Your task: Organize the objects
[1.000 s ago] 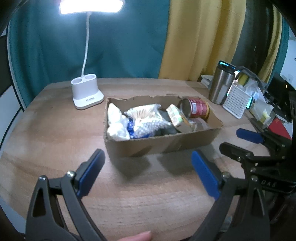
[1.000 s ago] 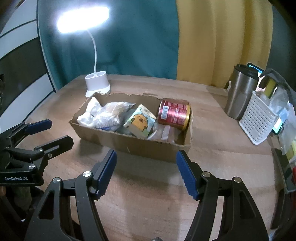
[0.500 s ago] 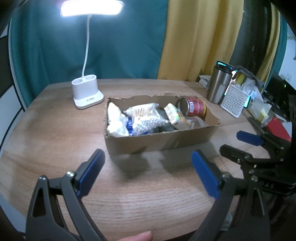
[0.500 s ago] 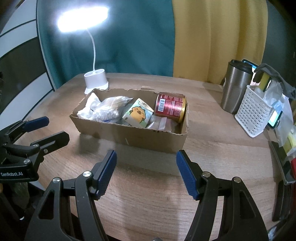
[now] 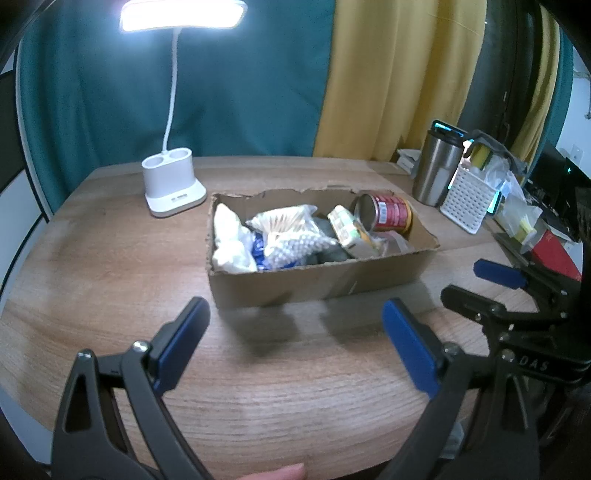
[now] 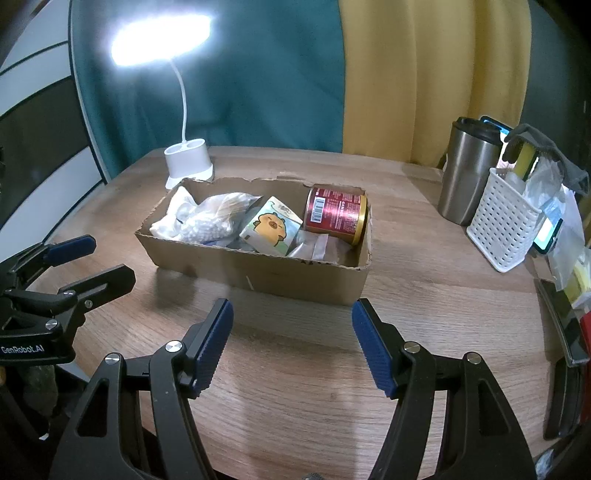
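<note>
A lit desk lamp glares white at the upper left of both fisheye views, casting soft shadows on the table toward the lower frame, while edges bend, corners darken, and the left view blurs slightly.

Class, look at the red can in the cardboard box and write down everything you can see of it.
The red can lies on its side at the right end of the cardboard box, against the far wall. It looks like metal, with a red printed label, white text, a barcode and a gold rim. Its flat silvery end faces the other contents. A cartoon-printed tissue pack leans beside it, and clear plastic packets lie in front. Neither hand-held gripper touches it.
</note>
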`<state>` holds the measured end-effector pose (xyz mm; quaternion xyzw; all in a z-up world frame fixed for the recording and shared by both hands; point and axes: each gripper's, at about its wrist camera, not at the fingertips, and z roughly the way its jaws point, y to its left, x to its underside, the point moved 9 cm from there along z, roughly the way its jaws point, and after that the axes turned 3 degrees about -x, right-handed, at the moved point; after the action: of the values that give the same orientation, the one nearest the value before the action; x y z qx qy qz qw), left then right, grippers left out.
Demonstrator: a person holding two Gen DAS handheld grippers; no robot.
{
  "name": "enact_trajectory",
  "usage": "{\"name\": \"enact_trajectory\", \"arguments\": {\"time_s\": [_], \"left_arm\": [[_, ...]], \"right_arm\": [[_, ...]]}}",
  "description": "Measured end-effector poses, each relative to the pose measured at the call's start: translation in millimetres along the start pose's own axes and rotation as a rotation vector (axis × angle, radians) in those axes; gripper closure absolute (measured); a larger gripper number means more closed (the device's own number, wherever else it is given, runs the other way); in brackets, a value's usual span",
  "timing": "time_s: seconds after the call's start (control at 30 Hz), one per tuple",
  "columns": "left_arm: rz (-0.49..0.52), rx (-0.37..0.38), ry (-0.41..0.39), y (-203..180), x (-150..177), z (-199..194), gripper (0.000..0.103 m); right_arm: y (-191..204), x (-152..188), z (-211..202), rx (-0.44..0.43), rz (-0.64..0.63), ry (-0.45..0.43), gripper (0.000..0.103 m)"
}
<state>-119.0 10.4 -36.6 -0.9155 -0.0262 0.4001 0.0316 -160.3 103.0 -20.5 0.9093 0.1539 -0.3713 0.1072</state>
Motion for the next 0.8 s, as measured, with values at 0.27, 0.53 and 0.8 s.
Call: {"name": "enact_trajectory", "arguments": {"time_s": [0.27,0.53,0.8], "left_arm": [[0.002,-0.002,0.002,1.0,-0.9,2.6,0.007],[0.000,0.000,0.004,1.1,-1.3,3.3,0.007],[-0.005,0.004,0.002,1.1,-2.9,2.5,0.007]], "right_arm": [[-3.2,0.0,1.0,0.005,0.004,0.003,0.033],[-3.3,-0.7,2.0,0.006,0.004,0.005,0.033],[-3.9,-1.0,3.3,0.006,0.006,0.008,0.033]]}}
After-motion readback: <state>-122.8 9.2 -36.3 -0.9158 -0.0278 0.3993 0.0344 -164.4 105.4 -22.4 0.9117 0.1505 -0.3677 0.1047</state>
